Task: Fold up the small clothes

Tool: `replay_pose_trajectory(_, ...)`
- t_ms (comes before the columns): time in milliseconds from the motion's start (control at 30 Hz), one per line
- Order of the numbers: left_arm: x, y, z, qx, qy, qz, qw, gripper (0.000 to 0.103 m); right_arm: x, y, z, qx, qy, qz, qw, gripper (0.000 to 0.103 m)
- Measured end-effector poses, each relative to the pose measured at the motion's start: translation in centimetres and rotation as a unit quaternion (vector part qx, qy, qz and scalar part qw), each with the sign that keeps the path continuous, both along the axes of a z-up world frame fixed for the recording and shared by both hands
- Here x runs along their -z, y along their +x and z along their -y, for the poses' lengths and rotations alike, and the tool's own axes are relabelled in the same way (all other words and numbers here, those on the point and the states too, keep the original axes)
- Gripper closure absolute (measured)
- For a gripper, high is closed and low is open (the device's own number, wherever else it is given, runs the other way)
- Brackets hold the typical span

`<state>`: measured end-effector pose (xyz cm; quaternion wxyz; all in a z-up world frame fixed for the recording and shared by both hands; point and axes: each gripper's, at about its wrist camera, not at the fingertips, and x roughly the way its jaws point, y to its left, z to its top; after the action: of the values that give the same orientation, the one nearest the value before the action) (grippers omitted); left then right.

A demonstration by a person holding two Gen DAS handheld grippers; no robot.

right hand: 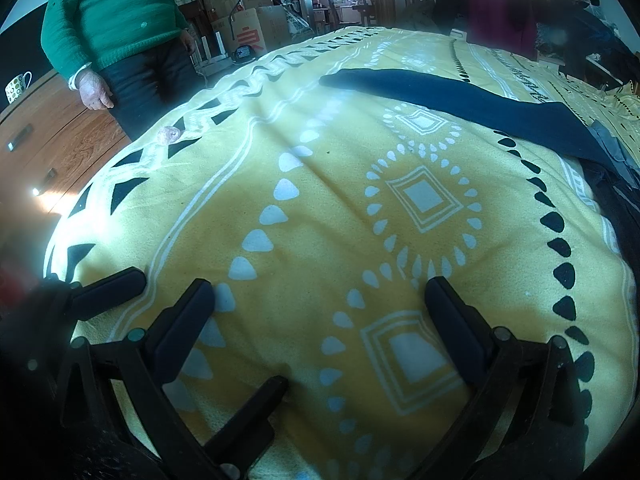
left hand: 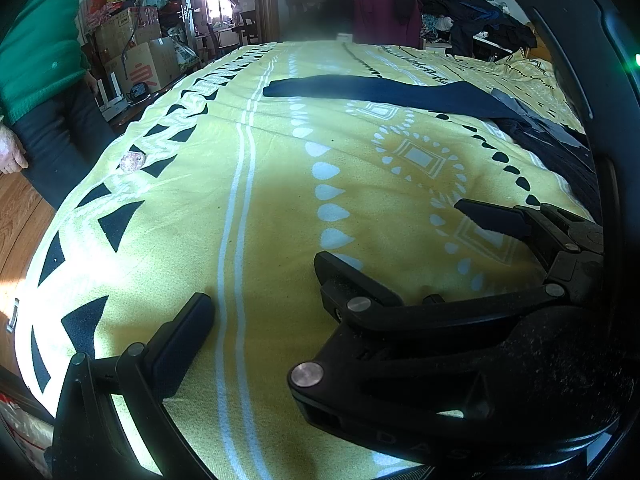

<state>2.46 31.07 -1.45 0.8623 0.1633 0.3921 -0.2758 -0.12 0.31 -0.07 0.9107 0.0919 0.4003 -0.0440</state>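
Right wrist view: a dark blue garment (right hand: 460,96) is seen stretched across the upper right, on the yellow patterned blanket (right hand: 320,208). Right gripper (right hand: 320,300) and left gripper (left hand: 264,280) are spread, empty. Folding seems unstarted; a reach to the garment is needed.

The yellow woven blanket (right hand: 304,216) carries white teardrop rows, white nested diamonds ringed by droplets, paired white stripes, and black triangles along a white zigzag border; black teardrops run down its right side. On it lies a long dark navy fabric garment (right hand: 460,96) with a grey patch at one end. The small round speckled pink object (left hand: 132,161) sits on the border. A standing person's green knitted sweater (right hand: 112,8) tops dark trousers.
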Motion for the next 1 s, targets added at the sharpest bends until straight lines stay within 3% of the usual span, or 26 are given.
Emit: replay_pose_trajectory(1000, -0.13, 0.48, 0.12, -0.001, -0.006, 0.001, 1.0, 0.0, 0.02, 0.02, -0.01, 0.0, 0.0, -0.001, 1.0, 0.0)
